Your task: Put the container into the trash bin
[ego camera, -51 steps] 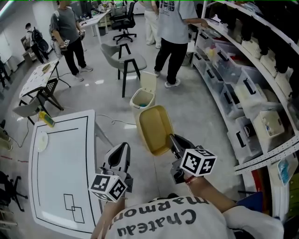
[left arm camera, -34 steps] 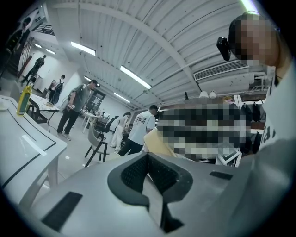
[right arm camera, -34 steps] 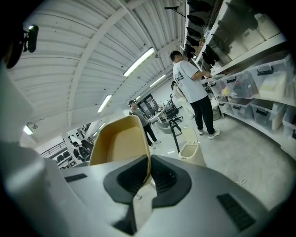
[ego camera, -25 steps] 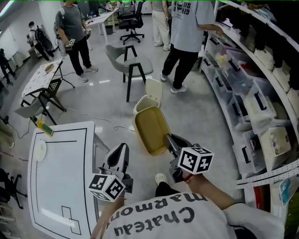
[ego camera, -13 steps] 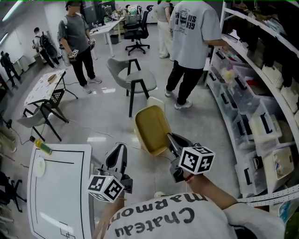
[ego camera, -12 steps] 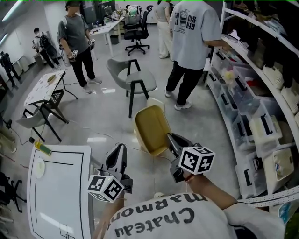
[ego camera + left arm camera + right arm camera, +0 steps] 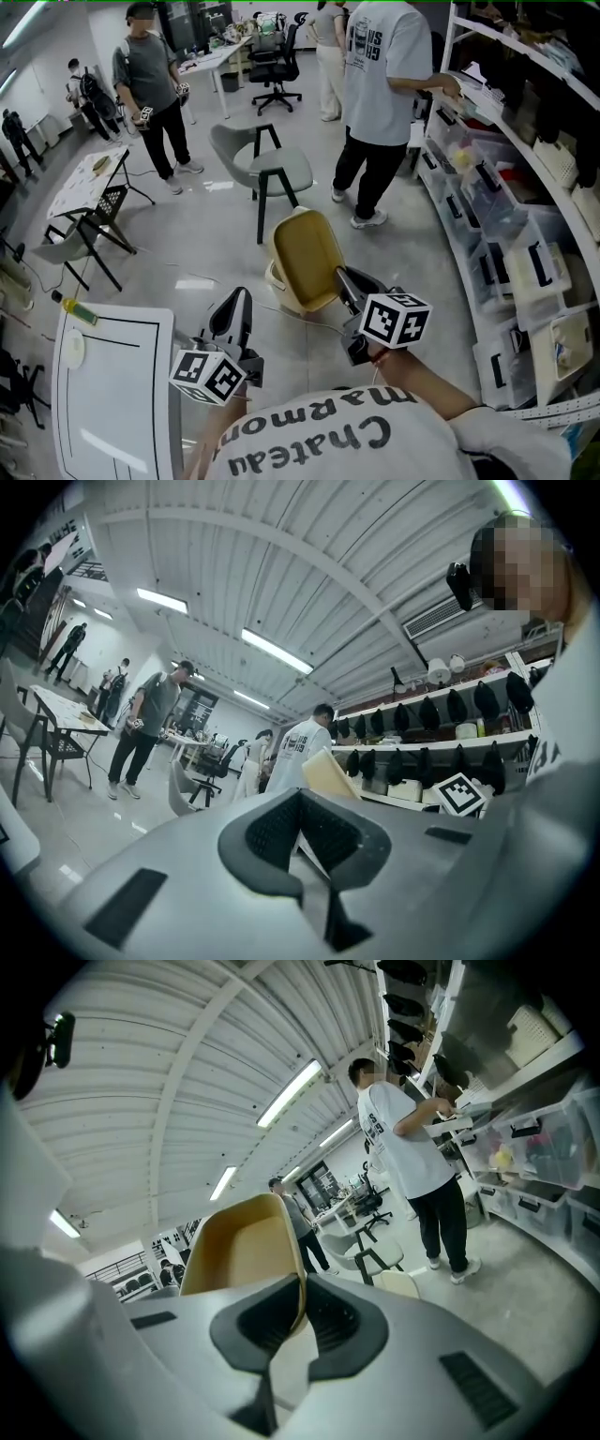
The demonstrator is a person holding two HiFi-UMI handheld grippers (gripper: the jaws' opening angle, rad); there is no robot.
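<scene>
Right gripper (image 7: 345, 279) pinches container (image 7: 305, 258) by one rim edge; left gripper (image 7: 238, 305) pressed together, empty. Risk: your thin hold slips and the drop misses trash bin (image 7: 274, 277).

A grey chair (image 7: 261, 167) stands mid-floor. Far right, a person in a white T-shirt (image 7: 380, 75) faces the shelves (image 7: 525, 187). A white surface (image 7: 112, 394) lies near left.
</scene>
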